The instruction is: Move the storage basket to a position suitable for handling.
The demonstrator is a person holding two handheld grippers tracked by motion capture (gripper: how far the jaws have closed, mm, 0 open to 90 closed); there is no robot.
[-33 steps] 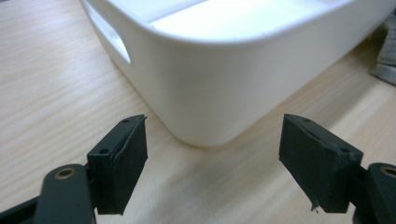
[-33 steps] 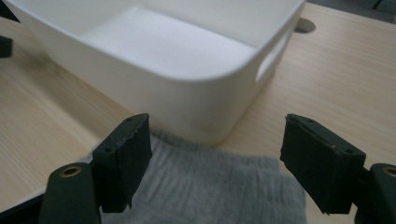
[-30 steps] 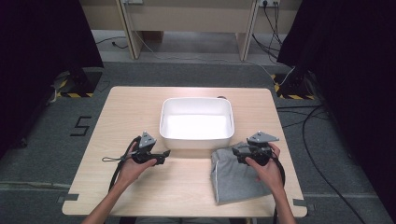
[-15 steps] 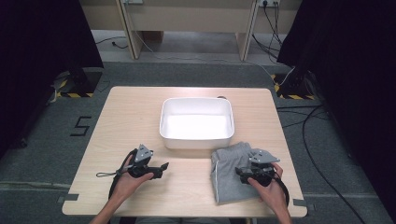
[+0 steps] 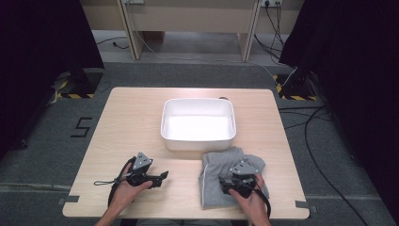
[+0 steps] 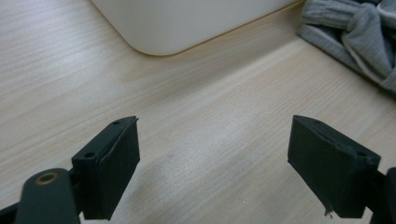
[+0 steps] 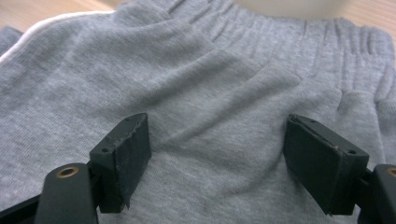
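Grey shorts (image 5: 229, 176) lie folded near the table's (image 5: 131, 122) front right corner, waistband just beside the front wall of the white tub (image 5: 197, 123) at the table's middle. Right gripper (image 7: 217, 154) sits over the shorts, jaws spread wide, fabric between them ungrasped. Left gripper (image 6: 212, 170) rests near the front left edge, jaws released over bare wood.
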